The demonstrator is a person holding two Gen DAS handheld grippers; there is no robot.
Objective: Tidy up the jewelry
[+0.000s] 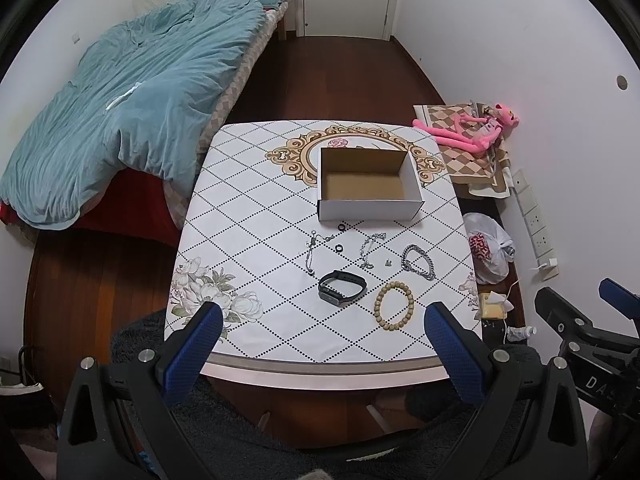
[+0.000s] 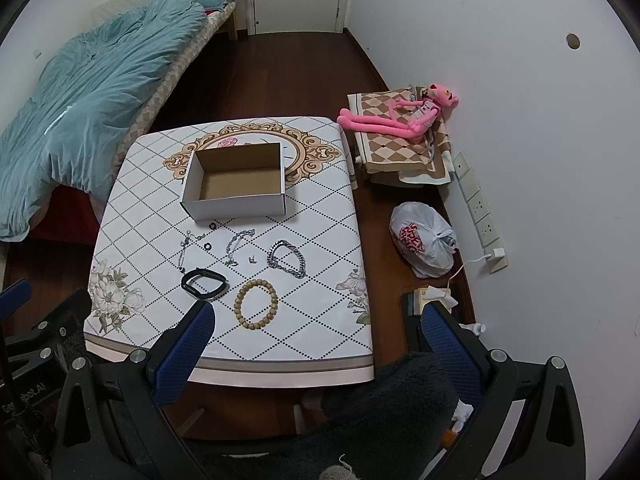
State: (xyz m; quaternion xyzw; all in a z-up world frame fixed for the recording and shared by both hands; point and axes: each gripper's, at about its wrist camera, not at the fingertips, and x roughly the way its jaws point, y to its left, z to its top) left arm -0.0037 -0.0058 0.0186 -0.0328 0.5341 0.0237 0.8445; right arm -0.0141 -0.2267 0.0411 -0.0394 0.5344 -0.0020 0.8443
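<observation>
An open, empty cardboard box (image 1: 368, 184) (image 2: 238, 184) stands on the patterned table (image 1: 256, 240) (image 2: 320, 240). In front of it lie two black rings (image 1: 342, 227) (image 2: 212, 226), thin silver chains (image 1: 370, 250) (image 2: 236, 246), a thick silver chain bracelet (image 1: 418, 262) (image 2: 286, 259), a black watch band (image 1: 342, 286) (image 2: 202, 279) and a wooden bead bracelet (image 1: 394, 306) (image 2: 256, 303). My left gripper (image 1: 322, 328) is open and empty above the table's near edge. My right gripper (image 2: 316, 330) is open and empty, further right, near the table's front right corner.
A bed with a blue duvet (image 1: 132, 104) stands left of the table. A pink plush toy (image 2: 400, 120) lies on folded cloth at the right wall. A white plastic bag (image 2: 424, 240) and a power strip (image 2: 480, 212) are on the floor to the right.
</observation>
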